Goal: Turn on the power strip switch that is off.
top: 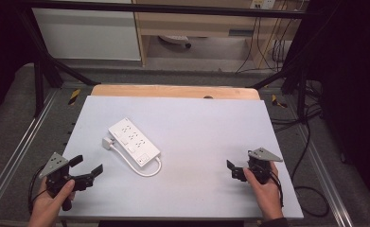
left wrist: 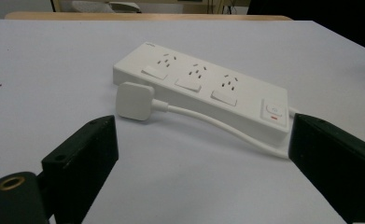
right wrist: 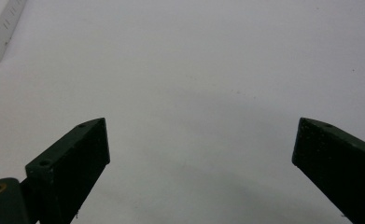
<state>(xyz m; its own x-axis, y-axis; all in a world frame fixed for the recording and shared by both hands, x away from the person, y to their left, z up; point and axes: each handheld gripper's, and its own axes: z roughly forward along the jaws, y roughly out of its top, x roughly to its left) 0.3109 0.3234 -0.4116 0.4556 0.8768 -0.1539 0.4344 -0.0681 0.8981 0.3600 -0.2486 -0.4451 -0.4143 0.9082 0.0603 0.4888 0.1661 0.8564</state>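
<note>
White power strip (top: 134,140) lies diagonally on the tabletop (top: 201,127), left of centre, its plug (top: 107,143) touching its near-left side. Left tongs (top: 87,165), jaws apart, hover near the strip. Right tongs (top: 231,169), jaws apart, sit well away over bare surface.

Power strip (top: 133,140) mid-table (top: 197,123), plug (top: 107,142) at its left.

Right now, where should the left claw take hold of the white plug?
Grip the plug across its flat square body, coming from the left claw side. It lies flat beside the power strip, facing the open jaws, its cable trailing away.
</note>
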